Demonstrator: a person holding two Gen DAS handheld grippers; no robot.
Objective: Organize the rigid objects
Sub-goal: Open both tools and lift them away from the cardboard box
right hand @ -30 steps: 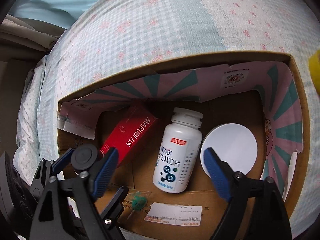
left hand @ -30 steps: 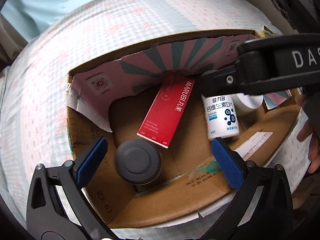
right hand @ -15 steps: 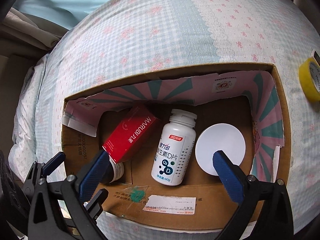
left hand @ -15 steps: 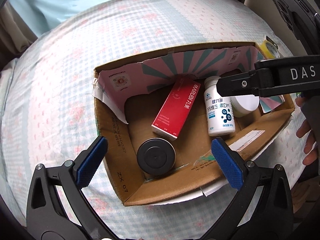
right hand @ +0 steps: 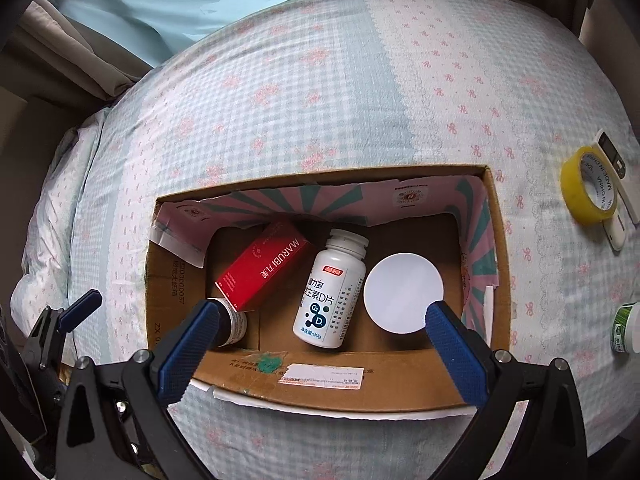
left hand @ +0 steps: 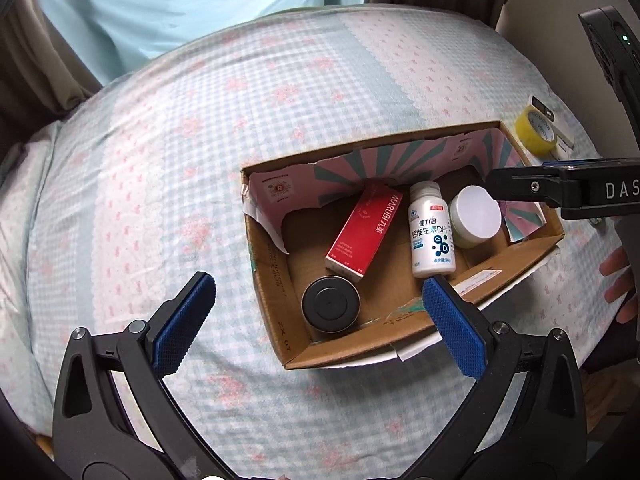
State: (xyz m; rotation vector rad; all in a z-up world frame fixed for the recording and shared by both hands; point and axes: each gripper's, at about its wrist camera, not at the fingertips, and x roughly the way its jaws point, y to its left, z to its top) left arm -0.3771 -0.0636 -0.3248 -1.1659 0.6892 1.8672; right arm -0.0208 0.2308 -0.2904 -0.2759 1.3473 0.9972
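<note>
There, on the checked bedspread point(right hand: 320, 80), the cardboard box point(right hand: 320, 384) held four things; the red carton point(right hand: 266, 270) leaned against the far wall, its near end resting on the dark-lidded jar point(left hand: 331, 307); the white bottle point(right hand: 332, 292) lay on its side just beside it; the white-lidded jar point(right hand: 403, 298) stood to the right. The left gripper point(left hand: 318, 316) and the right gripper point(right hand: 320, 338) hung above the box, fingers spread wide, holding nothing. A yellow tape roll point(right hand: 588, 186) lay outside the box, well apart.
</note>
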